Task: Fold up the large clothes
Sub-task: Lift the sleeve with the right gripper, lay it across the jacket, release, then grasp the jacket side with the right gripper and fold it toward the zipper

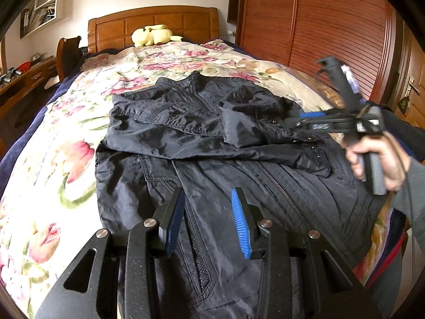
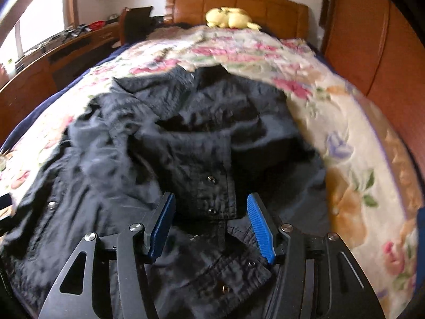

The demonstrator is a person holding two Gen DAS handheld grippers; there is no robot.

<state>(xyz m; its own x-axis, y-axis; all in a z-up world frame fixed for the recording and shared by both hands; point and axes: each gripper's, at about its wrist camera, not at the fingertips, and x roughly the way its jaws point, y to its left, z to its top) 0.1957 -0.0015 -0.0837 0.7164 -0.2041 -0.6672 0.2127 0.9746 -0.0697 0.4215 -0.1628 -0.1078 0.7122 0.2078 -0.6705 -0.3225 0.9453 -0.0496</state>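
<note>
A large black jacket (image 1: 202, 138) lies spread on the bed, front up, with both sleeves folded across its chest. It also shows, blurred, in the right wrist view (image 2: 164, 143). My left gripper (image 1: 208, 199) is open and empty, hovering over the jacket's lower front beside the zipper. My right gripper (image 2: 211, 202) is open and empty, just above a folded sleeve cuff with snap buttons (image 2: 212, 194). In the left wrist view the right gripper (image 1: 297, 123) reaches in from the right over the jacket's right side, held by a hand.
The bed has a floral quilt (image 1: 66, 138) and a wooden headboard (image 1: 154, 26) with a yellow plush toy (image 1: 151, 36) against it. A wooden wardrobe (image 1: 318, 21) stands right of the bed. A wooden desk (image 2: 66, 47) with clutter stands left.
</note>
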